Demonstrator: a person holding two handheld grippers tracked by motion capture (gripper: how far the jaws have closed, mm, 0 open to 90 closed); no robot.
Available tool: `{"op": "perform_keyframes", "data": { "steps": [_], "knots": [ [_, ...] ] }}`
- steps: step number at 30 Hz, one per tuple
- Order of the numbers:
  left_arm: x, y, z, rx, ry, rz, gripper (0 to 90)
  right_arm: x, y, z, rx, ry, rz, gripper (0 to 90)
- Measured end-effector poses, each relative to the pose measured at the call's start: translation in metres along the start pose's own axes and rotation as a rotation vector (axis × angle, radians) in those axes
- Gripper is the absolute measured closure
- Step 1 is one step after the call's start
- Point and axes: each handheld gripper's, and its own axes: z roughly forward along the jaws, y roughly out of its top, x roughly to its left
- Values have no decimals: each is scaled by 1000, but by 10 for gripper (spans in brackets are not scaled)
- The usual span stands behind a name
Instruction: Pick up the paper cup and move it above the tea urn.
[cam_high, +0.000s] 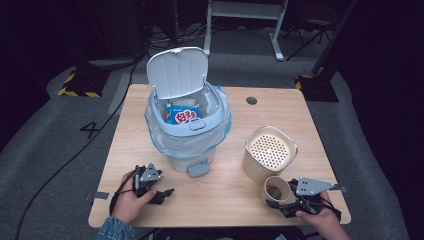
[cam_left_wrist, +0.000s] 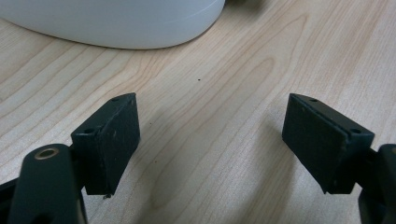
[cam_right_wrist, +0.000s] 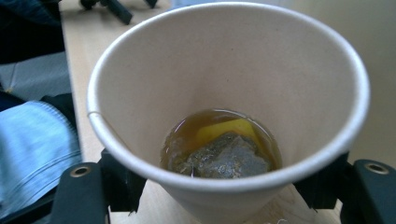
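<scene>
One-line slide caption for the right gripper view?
Right gripper jaws clamp a paper cup holding a soaked tea bag in a little brown liquid.

Right gripper (cam_right_wrist: 219, 186) clamped on the paper cup (cam_right_wrist: 154, 84), one black jaw at seven o'clock, the other at five, both pressed against its lower wall. The cup is tilted toward the camera; brown liquid (cam_right_wrist: 187, 128) pools in the bottom with a soaked tea bag (cam_right_wrist: 224, 158) lying in it. Wooden table (cam_right_wrist: 77, 60) at ten o'clock.
</scene>
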Motion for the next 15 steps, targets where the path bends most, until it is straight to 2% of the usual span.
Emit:
{"op": "perform_keyframes", "data": {
  "steps": [3,12,15],
  "knots": [
    [0,0,0,0,0,0,195,3,8,-7,26,23,-19,304],
    [0,0,0,0,0,0,194,5,37,-27,55,74,-22,307],
    [0,0,0,0,0,0,194,6,50,-35,66,69,-28,307]
  ]
}}
